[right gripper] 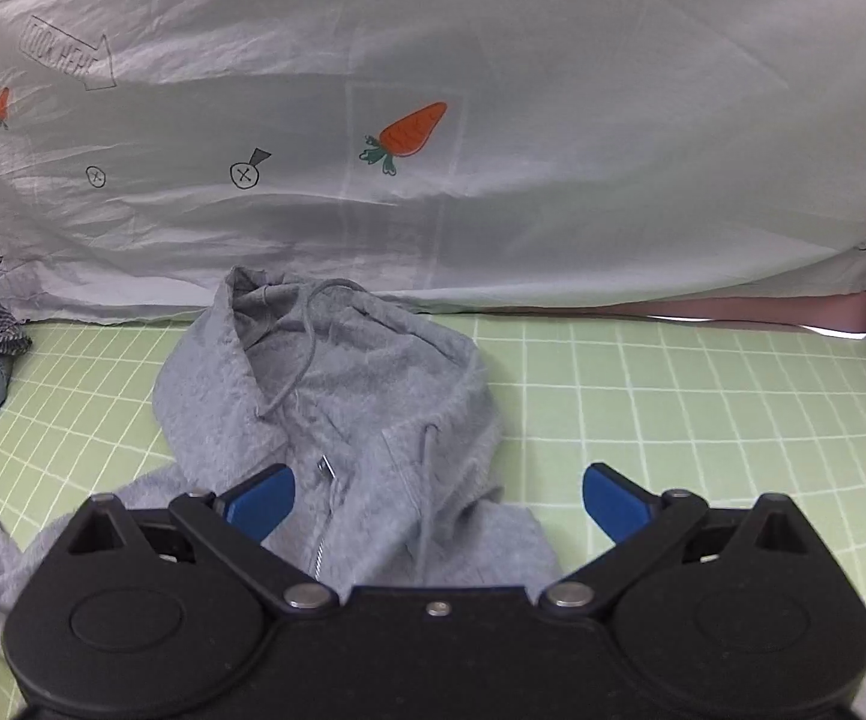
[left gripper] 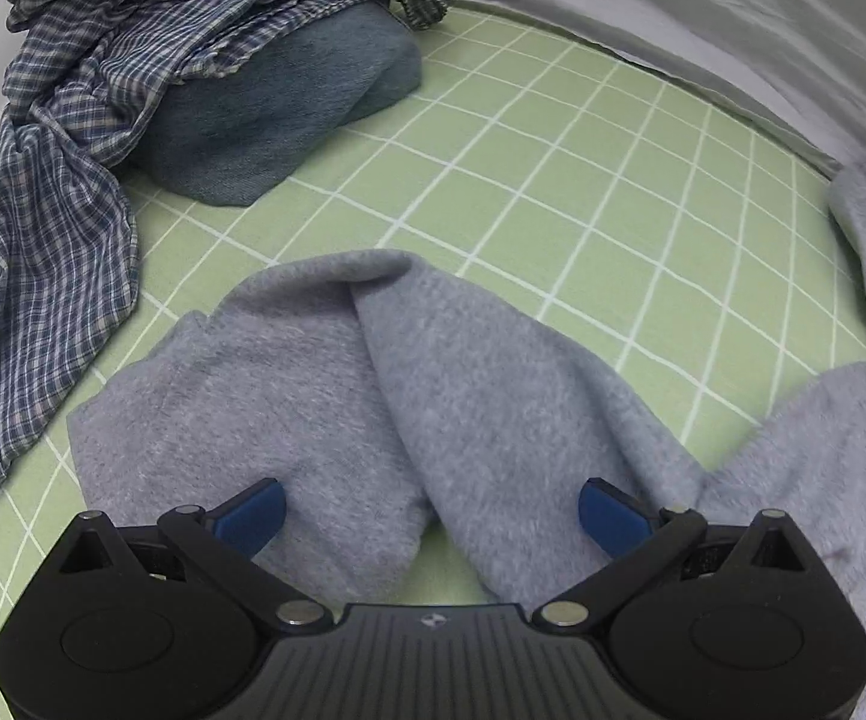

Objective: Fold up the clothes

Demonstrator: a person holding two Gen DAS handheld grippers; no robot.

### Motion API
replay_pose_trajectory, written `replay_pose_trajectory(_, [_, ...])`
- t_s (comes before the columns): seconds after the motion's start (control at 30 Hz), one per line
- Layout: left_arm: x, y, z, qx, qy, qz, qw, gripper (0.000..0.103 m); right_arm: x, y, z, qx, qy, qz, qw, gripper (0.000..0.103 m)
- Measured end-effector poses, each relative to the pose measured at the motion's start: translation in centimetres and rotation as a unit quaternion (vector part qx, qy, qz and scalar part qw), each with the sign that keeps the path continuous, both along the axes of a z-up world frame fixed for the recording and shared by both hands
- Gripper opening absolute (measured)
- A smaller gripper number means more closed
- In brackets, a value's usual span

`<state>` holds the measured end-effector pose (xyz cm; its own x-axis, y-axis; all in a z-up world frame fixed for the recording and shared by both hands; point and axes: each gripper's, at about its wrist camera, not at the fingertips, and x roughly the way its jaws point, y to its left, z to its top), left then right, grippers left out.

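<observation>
Grey hoodie (right gripper: 336,396) lies under both wide-open, empty hand-held grippers, left (left gripper: 429,516) and right (right gripper: 439,504).

A bed covered with a light green sheet (left gripper: 583,180) marked by a white grid. On it lies a grey fleece zip hoodie (right gripper: 336,396), hood toward a pale carrot-print cloth (right gripper: 493,210) along the far edge. At the left sits a folded blue denim garment (left gripper: 288,120) with a crumpled blue plaid shirt (left gripper: 72,180) draped over it.
</observation>
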<state>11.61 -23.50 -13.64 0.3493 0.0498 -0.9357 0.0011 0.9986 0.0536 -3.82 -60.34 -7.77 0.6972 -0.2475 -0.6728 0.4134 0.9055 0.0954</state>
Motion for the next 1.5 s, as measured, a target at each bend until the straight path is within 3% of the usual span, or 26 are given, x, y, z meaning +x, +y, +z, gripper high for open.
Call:
replay_pose_trajectory(0.2, [1.7, 0.2, -0.2, -0.004, -0.011, 0.010, 0.9999, 0.103, 7.3, -0.7, -2.3, 0.018, 0.007, 0.015, 1.000, 0.103])
replay_pose_trajectory(0.27, [2.0, 0.2, -0.2, -0.007, -0.013, 0.013, 0.9998, 0.103, 9.4, -0.8, -2.8, 0.022, 0.011, 0.017, 1.000, 0.097])
replay_pose_trajectory(0.33, [2.0, 0.2, -0.3, -0.007, -0.017, 0.011, 0.9998, 0.103, 11.3, -0.7, -3.4, 0.028, 0.013, 0.023, 0.999, 0.077])
replay_pose_trajectory(0.43, [1.8, 0.2, -0.3, -0.008, -0.017, 0.004, 0.9998, 0.103, 12.9, -0.4, -4.5, 0.044, 0.006, 0.038, 0.998, 0.056])
replay_pose_trajectory(0.47, [1.7, 0.3, -0.3, -0.008, -0.016, 0.003, 0.9998, 0.103, 13.2, -0.4, -4.7, 0.048, 0.009, 0.036, 0.998, 0.046])
replay_pose_trajectory(0.5, [1.6, 0.3, -0.3, -0.009, -0.015, 0.002, 0.9998, 0.103, 13.2, -0.5, -4.7, 0.051, 0.007, 0.034, 0.998, 0.022])
replay_pose_trajectory(0.53, [1.5, 0.3, -0.3, -0.010, -0.014, 0.002, 0.9998, 0.103, 13.0, -0.5, -4.6, 0.053, 0.002, 0.033, 0.998, 0.007])
replay_pose_trajectory(0.57, [1.4, 0.3, -0.4, -0.010, -0.014, 0.000, 0.9998, 0.103, 12.4, -0.6, -4.1, 0.053, -0.010, 0.032, 0.998, 0.006])
replay_pose_trajectory(0.87, [0.8, 0.3, -0.4, -0.012, -0.015, -0.014, 0.9997, 0.103, 0.3, 1.2, 3.1, -0.007, -0.080, 0.000, 0.997, 0.004])
replay_pose_trajectory(1.0, [0.7, 0.3, -0.4, -0.012, -0.017, -0.013, 0.9997, 0.103, -3.7, 3.9, 4.2, -0.011, -0.056, 0.008, 0.998, 0.005])
replay_pose_trajectory(1.07, [0.8, 0.3, -0.4, -0.012, -0.016, -0.013, 0.9997, 0.103, -4.4, 4.4, 3.1, 0.001, -0.020, 0.006, 1.000, 0.015])
replay_pose_trajectory(1.13, [0.7, 0.3, -0.4, -0.012, -0.017, -0.014, 0.9997, 0.103, -4.5, 4.3, 1.8, 0.011, 0.006, -0.004, 1.000, 0.035])
replay_pose_trajectory(1.3, [0.5, 0.2, -0.4, -0.012, -0.026, -0.014, 0.9995, 0.103, -1.5, 2.8, 1.1, 0.012, 0.003, -0.008, 1.000, 0.040])
replay_pose_trajectory(1.5, [0.4, 0.2, -0.5, -0.012, -0.036, -0.011, 0.9992, 0.103, 6.7, -0.3, -0.8, -0.018, 0.010, 0.000, 1.000, 0.039])
